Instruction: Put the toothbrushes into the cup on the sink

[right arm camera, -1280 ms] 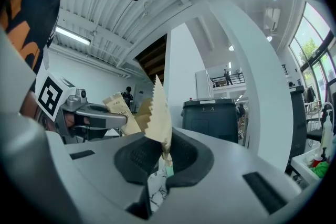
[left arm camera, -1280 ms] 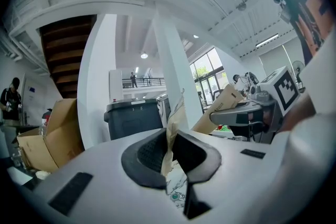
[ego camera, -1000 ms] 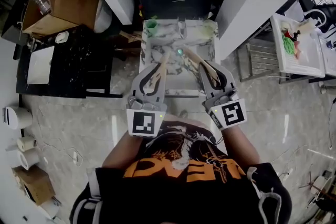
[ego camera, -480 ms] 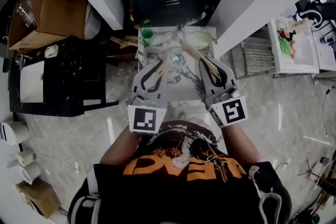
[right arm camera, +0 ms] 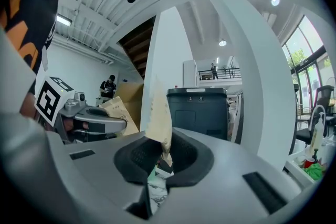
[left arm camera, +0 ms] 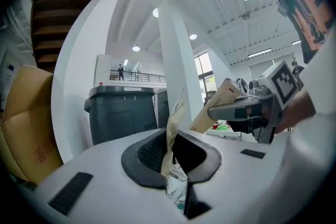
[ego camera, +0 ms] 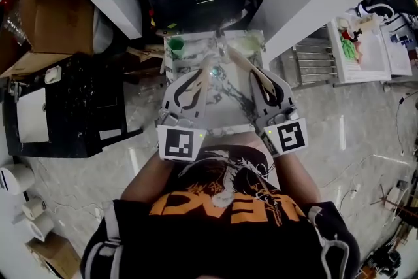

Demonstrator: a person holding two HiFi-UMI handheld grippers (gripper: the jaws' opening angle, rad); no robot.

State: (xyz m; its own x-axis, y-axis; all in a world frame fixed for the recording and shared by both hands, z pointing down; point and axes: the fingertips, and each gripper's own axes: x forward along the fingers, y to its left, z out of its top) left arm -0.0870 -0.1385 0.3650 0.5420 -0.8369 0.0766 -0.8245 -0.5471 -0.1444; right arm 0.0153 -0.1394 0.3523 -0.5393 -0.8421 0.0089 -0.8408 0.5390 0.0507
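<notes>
In the head view a marble-patterned sink [ego camera: 241, 49] lies just ahead, with a green cup [ego camera: 175, 46] on its far left corner. My left gripper [ego camera: 201, 75] is shut on a toothbrush in a tan paper wrapper [ego camera: 205, 70], which sticks up between the jaws in the left gripper view [left arm camera: 173, 128]. My right gripper [ego camera: 257, 78] is shut on a second paper-wrapped toothbrush [ego camera: 240, 62], upright in the right gripper view [right arm camera: 160, 118]. Both grippers hover over the sink's near half, side by side. Each shows in the other's view: the right gripper [left arm camera: 247, 110], the left gripper [right arm camera: 97, 123].
A cardboard box [ego camera: 49, 6] and a black shelf unit [ego camera: 72, 101] stand to the left. Right of the sink are a metal rack [ego camera: 313, 62] and a white table [ego camera: 362, 42] with items. White pillars flank the sink. A dark bin [left arm camera: 121, 113] stands beyond.
Both grippers have moved forward over the sink, each still holding its wrapped toothbrush. The sink and cup now sit closer to the jaws.
</notes>
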